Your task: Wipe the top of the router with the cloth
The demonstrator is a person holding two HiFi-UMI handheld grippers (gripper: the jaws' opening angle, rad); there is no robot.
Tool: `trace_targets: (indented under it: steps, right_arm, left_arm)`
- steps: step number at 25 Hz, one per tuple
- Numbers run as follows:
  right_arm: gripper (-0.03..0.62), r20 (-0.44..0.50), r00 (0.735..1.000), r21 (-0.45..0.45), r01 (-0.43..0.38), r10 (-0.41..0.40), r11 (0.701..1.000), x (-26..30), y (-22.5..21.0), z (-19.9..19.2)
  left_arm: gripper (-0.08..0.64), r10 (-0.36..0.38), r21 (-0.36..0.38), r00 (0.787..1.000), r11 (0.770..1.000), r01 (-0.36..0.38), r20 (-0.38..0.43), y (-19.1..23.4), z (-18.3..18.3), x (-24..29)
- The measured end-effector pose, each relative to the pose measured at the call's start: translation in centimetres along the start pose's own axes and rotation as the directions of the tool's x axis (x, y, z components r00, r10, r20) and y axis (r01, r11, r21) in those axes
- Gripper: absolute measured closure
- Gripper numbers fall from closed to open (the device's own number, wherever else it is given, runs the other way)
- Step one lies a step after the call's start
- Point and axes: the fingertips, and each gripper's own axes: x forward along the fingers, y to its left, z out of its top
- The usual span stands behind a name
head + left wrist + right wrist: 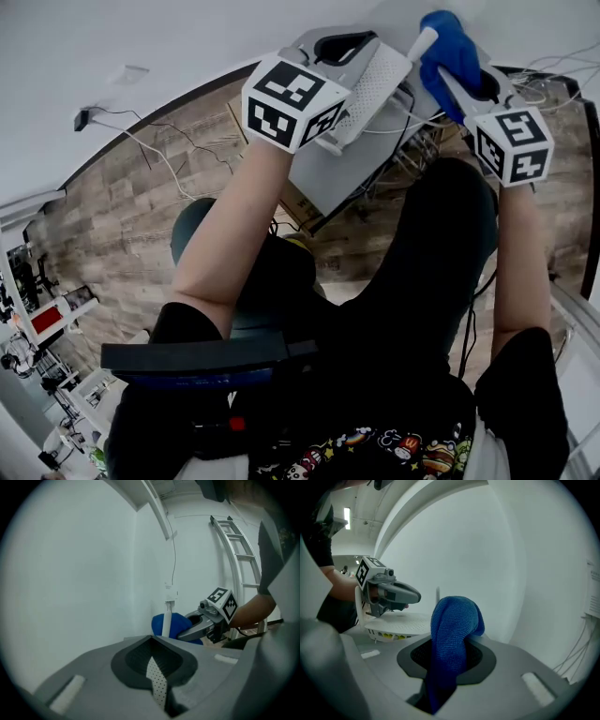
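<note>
- My left fingers (154, 672) are shut tight on the router (155, 682). The left gripper view shows only a thin white dotted edge of it, pinched between them.
- The right gripper view shows what that one hides: the router's whole broad perforated top, lying flat and facing up.
- The router's long axis runs from my left fingers toward the cloth. In the head view it slants up and to the right above the grey surface (328, 178). It looks lifted off the surface rather than resting on it, but no view shows this clearly.
- The white antenna (438, 595) stands upright at the end farthest from my left fingers.
- The blue cloth (452, 634) is bunched into a hump just beside the antenna, at that end of the router rather than on its top.
- My right fingers (446, 667) are closed on the cloth, and its lower end hangs down between them.
</note>
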Motion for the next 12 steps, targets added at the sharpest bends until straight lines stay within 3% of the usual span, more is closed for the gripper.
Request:
trace_targets:
  steps: [5,12]
  right_arm:
    - [0.468,-0.03,0.999,-0.017,-0.031,0.03,0.999,1.3,0.4,-0.7]
    - [0.468,0.006,0.999,-0.032,-0.037,0.038,0.999,0.2,1.0,1.1]
  left_arm:
    - [0.56,-0.095,0.067,0.994,0.993,0.099,-0.05,-1.9,-0.1,1.5]
    - [0.56,-0.169,0.153,0.981,0.971,0.182,-0.096,-4.2,-0.1,2.8]
